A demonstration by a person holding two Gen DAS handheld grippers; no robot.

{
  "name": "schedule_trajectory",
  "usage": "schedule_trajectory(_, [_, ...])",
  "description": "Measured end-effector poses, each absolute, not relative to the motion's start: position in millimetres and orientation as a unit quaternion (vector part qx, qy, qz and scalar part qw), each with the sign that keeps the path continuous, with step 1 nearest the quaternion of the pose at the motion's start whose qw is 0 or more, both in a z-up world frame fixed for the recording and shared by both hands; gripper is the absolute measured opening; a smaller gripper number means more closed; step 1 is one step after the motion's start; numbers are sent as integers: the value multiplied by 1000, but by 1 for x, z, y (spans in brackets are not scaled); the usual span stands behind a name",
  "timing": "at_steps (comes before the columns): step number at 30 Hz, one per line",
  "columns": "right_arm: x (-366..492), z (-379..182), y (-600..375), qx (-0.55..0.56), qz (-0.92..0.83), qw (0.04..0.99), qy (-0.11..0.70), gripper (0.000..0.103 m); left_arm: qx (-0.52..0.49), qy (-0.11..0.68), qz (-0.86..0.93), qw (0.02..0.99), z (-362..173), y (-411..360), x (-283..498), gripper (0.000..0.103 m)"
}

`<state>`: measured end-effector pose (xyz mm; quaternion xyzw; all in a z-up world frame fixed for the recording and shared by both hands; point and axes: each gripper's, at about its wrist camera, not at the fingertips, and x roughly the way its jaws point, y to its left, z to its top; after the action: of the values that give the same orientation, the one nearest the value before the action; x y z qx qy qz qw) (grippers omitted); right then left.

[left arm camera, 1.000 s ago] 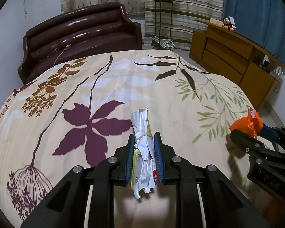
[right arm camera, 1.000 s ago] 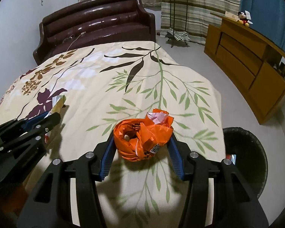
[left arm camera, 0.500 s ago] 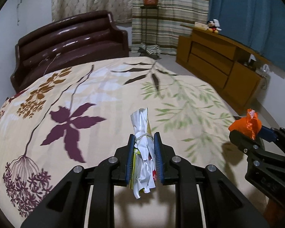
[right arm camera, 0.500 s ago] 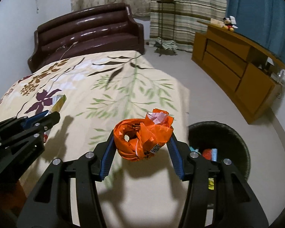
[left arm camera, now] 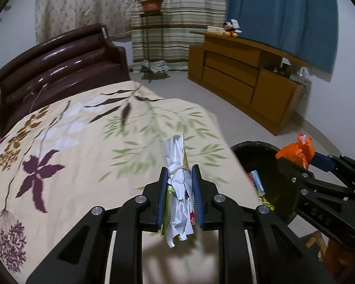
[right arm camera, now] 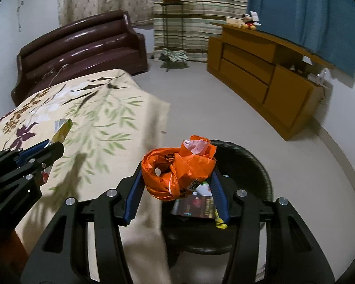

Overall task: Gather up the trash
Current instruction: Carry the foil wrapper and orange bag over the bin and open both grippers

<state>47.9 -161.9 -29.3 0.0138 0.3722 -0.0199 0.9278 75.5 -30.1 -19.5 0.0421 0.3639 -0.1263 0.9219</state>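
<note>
Left wrist: left tongs [left arm camera: 180,197] pinch crinkled white paper [left arm camera: 177,179]; right tongs [right arm camera: 176,190] clamp glossy, seemingly plastic orange wad [right arm camera: 177,171].

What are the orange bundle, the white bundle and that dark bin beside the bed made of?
Orange bundle: thin glossy plastic bag, judging by its shiny crinkles and print. White bundle: crumpled paper or wrappers, matte creases, bound by a rubber band. Bin: dark, ribbed wall, perhaps woven wicker or moulded plastic; hard to tell.

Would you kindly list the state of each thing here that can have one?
Left claw: shut on crumpled white paper bundle.
Right claw: shut on knotted orange plastic bag.
Round black waste bin: open, holding trash already.
Brown wooden dresser: drawers closed.
</note>
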Motion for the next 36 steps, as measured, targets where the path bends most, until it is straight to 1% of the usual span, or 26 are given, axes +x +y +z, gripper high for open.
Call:
schedule_trajectory(10, [49, -37, -206, 28, -55, 927, 370, 51, 68, 355, -165, 918, -21, -88, 80, 21])
schedule_trajectory(17, [52, -44, -229, 36, -66, 926, 371, 51, 77, 361, -174, 913, -28, -115, 90, 21])
schedule_trajectory(36, [65, -56, -253, 54, -81, 923, 371, 51, 92, 372, -166, 909, -39, -149, 110, 22])
